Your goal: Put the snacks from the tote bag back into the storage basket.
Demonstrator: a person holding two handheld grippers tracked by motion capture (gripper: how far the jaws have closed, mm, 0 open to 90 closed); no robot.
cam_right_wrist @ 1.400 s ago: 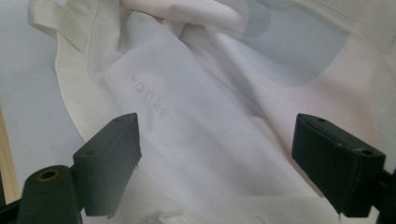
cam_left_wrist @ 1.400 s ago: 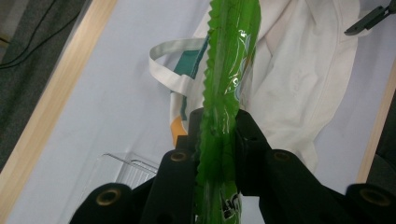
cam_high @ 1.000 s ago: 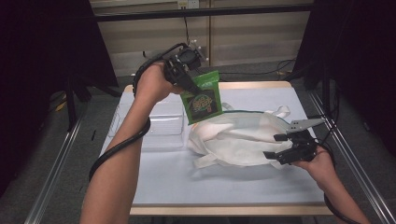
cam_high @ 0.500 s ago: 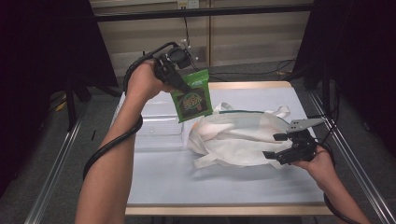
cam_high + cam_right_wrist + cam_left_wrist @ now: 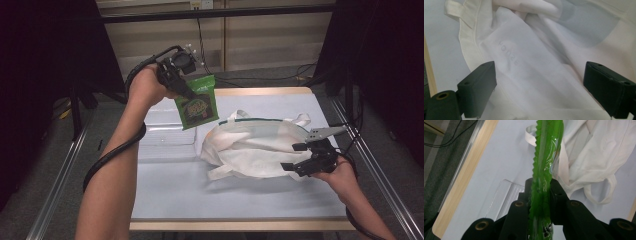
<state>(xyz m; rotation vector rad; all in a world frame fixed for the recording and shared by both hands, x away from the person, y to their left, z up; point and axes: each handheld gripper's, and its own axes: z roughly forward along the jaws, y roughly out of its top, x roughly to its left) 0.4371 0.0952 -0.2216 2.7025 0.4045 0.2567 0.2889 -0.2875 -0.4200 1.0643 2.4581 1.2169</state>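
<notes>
Nearest to me, at about 4 o'clock on the surface [image 5: 165, 195], the right claw [image 5: 300, 156] sits with its jaws wide apart, holding nothing. It is right at the edge of the white cloth bag [image 5: 255, 145], and cloth lies between the jaws. The bag is floppy and its mouth looks mostly flat. If the right claw does not lift the rim, I think the mouth will not open and nothing will go in.

Farther off, at about 11 o'clock and up in the air, the left claw [image 5: 187, 92] pinches the top edge of a green snack packet [image 5: 197, 104]. The packet hangs just beside the bag's far left corner. The claw holds only a thin strip of shiny plastic, so the packet could slip out or swing. It might land on the clear plastic tray [image 5: 162, 131] at 10 o'clock instead.
</notes>
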